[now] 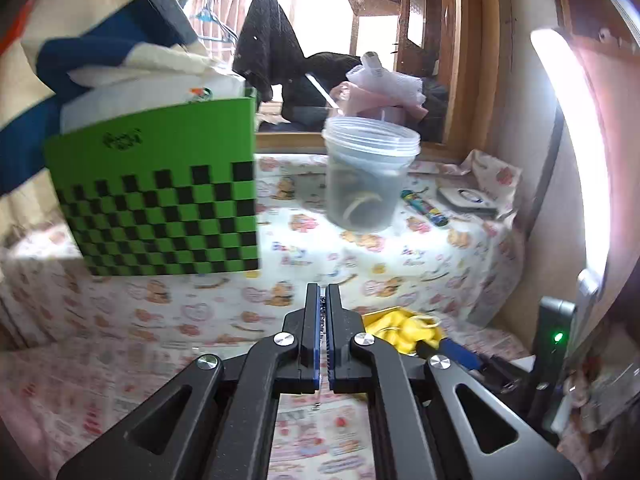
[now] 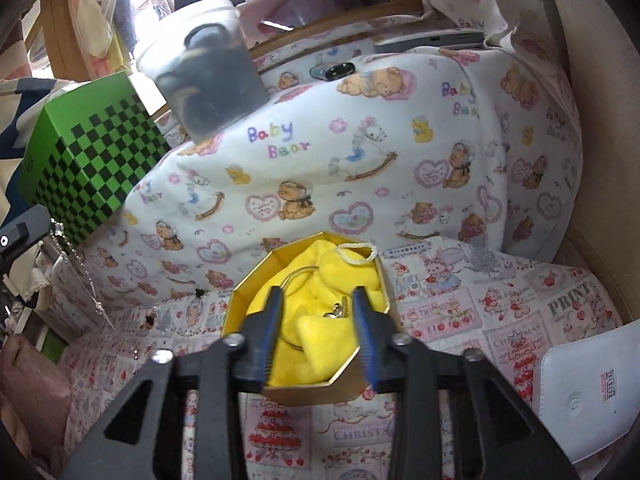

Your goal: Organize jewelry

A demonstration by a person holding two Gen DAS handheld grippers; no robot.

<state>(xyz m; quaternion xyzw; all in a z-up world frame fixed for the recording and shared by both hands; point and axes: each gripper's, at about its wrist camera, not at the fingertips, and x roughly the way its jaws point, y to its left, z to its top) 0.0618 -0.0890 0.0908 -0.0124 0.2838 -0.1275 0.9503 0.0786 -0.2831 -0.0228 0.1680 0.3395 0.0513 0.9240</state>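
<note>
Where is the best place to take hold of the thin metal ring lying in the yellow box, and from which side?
Probably the ring's far arc, where the wire lies bare on the yellow cloth. Come from above, through the box's open top, since its walls block the sides.

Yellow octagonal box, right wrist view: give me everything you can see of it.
The yellow octagonal box looks like card, gold-yellow inside and out, with no lid on. It sits upright on the printed Christmas cloth. Crumpled yellow fabric fills it, with a white cord loop, a thin wire ring and small metal pieces on top. The right gripper hovers above, jaws open, nothing visibly gripped.
</note>
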